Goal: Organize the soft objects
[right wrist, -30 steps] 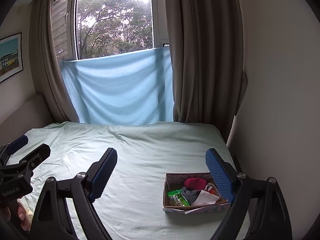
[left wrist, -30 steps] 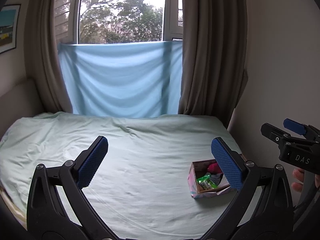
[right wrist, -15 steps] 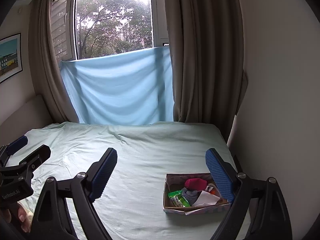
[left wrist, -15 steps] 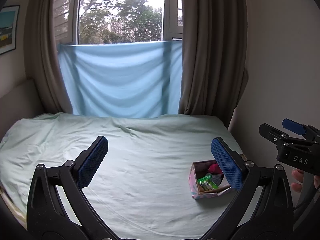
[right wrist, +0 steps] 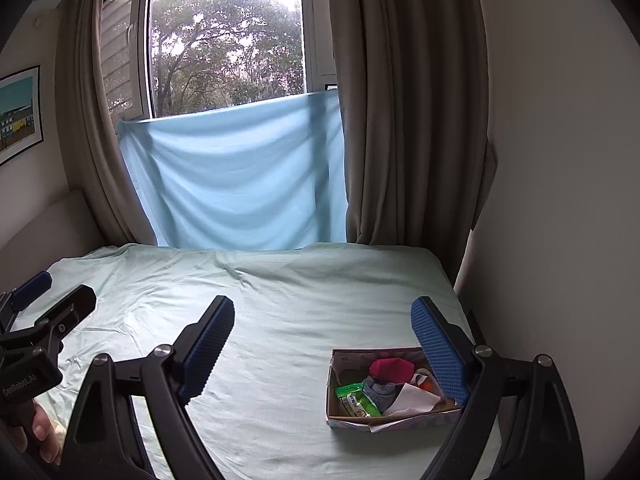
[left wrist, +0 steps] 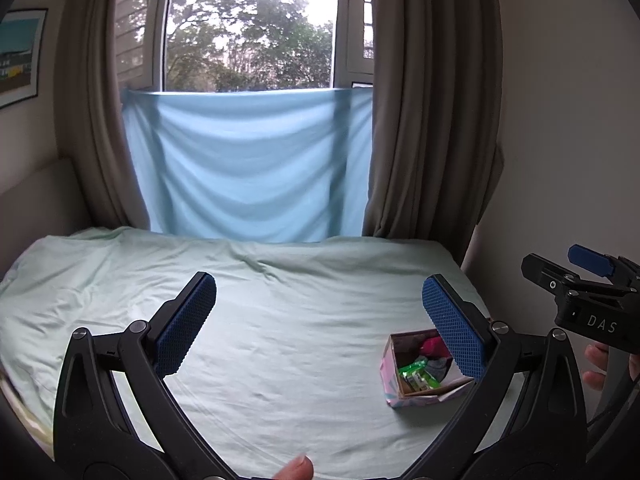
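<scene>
A small open cardboard box (right wrist: 394,422) (left wrist: 390,380) sits on the bed near its right side. Inside lie a pink rolled cloth (right wrist: 390,369), a grey sock (right wrist: 380,391), a green packet (right wrist: 356,400) and white paper (right wrist: 414,398). My right gripper (right wrist: 322,344) hovers above the bed, open and empty, its right finger overlapping the box's right end in view. My left gripper (left wrist: 318,320) is also open and empty, to the left of the box. Each gripper shows at the edge of the other's view.
The bed carries a pale green sheet (left wrist: 260,320) with light wrinkles. A blue cloth (right wrist: 240,176) hangs across the window between brown curtains (right wrist: 408,120). A wall (right wrist: 560,200) runs close along the bed's right side. A fingertip (left wrist: 294,470) shows at the bottom edge.
</scene>
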